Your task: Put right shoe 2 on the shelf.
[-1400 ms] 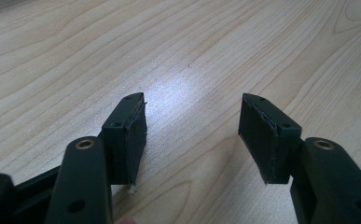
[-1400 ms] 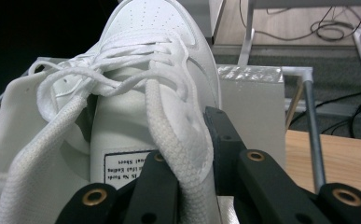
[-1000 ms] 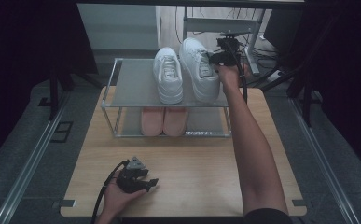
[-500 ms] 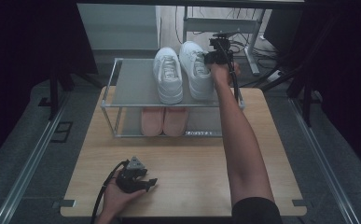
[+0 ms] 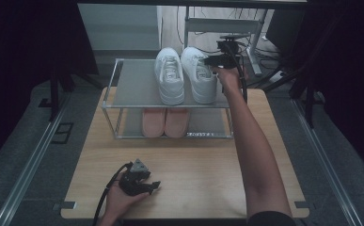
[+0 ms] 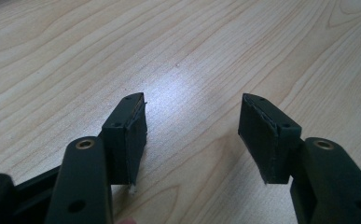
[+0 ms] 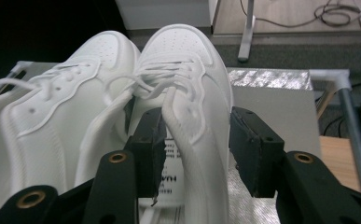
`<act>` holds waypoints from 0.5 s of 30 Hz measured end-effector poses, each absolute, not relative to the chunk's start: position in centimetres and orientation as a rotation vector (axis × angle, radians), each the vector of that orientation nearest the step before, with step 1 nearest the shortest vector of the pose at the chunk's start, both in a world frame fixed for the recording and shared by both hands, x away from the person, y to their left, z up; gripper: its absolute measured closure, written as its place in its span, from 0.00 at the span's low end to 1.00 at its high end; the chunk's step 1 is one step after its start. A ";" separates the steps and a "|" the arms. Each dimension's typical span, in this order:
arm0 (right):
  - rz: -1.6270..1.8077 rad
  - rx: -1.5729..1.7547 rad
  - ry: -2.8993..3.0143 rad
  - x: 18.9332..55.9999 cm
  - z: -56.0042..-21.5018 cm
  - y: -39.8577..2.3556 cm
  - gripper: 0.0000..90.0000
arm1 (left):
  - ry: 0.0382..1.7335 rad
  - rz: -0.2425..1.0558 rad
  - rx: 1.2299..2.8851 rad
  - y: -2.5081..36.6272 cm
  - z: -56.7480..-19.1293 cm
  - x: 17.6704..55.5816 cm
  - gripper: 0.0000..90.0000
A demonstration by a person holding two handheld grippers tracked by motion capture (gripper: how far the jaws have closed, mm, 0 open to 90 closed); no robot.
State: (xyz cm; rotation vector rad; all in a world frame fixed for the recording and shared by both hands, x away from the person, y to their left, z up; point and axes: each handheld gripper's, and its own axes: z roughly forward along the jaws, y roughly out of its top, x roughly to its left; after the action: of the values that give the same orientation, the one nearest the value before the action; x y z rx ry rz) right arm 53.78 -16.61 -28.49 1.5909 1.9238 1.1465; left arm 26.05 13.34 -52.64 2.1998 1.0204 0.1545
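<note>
Shoes are both on the rack's (image 5: 123,82) top shelf, upper middle of the frame; your right hand-held gripper (image 7: 194,140) has just been opening, released, jaws still straddling the right white shoe's (image 7: 187,79) side wall. Left hand-held gripper (image 6: 192,135) rests open, empty, on the desk (image 6: 122,46); what's left is pulling back

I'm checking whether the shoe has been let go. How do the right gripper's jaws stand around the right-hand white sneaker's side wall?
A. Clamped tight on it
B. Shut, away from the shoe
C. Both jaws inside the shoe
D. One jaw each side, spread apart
D: in the right gripper view, the right gripper has just been opening, one jaw inside the white sneaker and one outside, with a gap at the outer jaw.
</note>
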 end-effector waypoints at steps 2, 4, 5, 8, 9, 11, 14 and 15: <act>1.177 1.546 1.925 52.9 -28.0 -17.3 0.64 | 1.021 0.159 2.197 13.4 -52.6 26.0 0.47; 1.195 1.522 1.936 52.1 -27.6 -17.8 0.66 | 1.023 0.162 2.197 13.3 -52.5 26.0 0.47; 1.196 1.502 1.946 51.6 -27.4 -18.2 0.68 | 1.023 0.162 2.197 13.3 -52.5 26.0 0.47; 1.199 1.467 1.967 50.5 -27.2 -19.3 0.75 | 1.021 0.163 2.200 13.2 -52.5 25.9 0.47; 1.194 1.460 1.974 50.2 -27.2 -19.6 0.78 | 1.021 0.162 2.200 13.2 -52.5 26.0 0.47; 1.183 1.444 1.992 49.5 -27.5 -20.4 0.83 | 1.020 0.160 2.205 13.1 -52.6 26.0 0.47; 1.163 1.402 2.038 48.7 -28.5 -21.4 0.89 | 1.023 0.162 2.203 13.1 -52.6 26.0 0.47; 1.153 1.386 2.052 48.4 -28.8 -21.6 0.90 | 1.024 0.162 2.202 13.1 -52.6 26.0 0.47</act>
State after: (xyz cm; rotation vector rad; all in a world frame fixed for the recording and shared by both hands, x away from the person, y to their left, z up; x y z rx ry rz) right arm 48.39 -21.61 -28.77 1.3859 2.0515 1.1533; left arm 25.97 13.09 -52.63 2.2019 1.0236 0.1617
